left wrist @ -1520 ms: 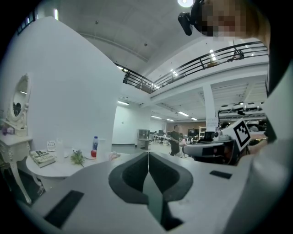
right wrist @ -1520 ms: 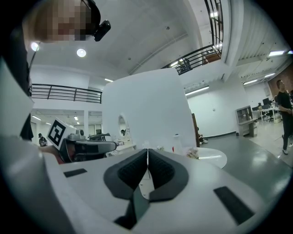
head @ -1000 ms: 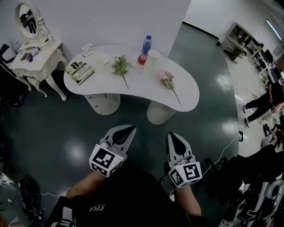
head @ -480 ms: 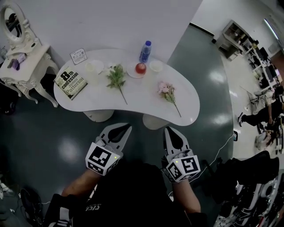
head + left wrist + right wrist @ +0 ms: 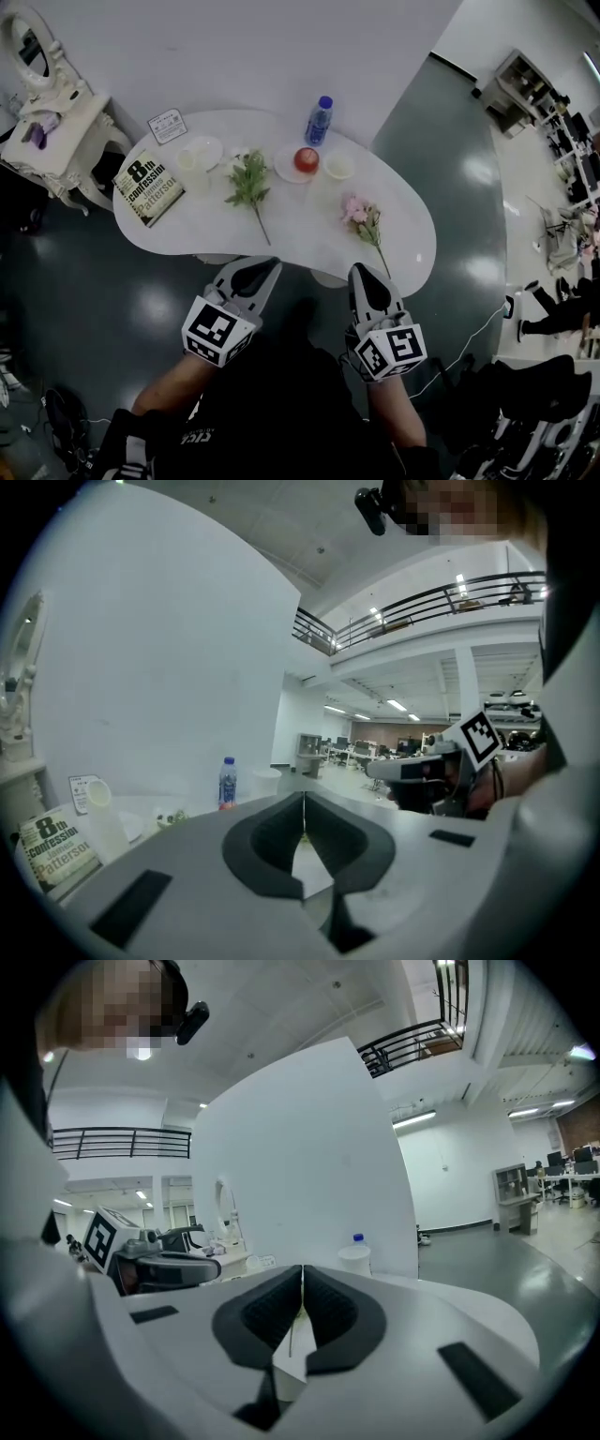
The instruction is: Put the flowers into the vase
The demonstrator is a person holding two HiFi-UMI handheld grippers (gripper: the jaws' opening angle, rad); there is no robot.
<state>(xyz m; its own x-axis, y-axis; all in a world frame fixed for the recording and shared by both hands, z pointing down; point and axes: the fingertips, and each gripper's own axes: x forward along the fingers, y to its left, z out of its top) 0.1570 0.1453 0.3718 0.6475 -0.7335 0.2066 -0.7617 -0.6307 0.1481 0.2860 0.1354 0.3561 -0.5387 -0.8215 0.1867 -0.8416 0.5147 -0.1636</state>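
On the white table (image 5: 405, 234), the green sprig (image 5: 249, 182) and the pink flower (image 5: 360, 216) lay flat, well apart, neither touched. A white cup (image 5: 191, 156) stood near the book (image 5: 148, 186). Compared with a second ago, the table sat closer: the floor gap was gone and both tips were at its near edge. The left gripper (image 5: 266, 266) and right gripper (image 5: 365, 273) were held side by side, near level, jaws pressed together and empty. The left gripper view caught the bottle (image 5: 226, 782) and the other gripper. The right gripper view caught the mirror (image 5: 223, 1207).
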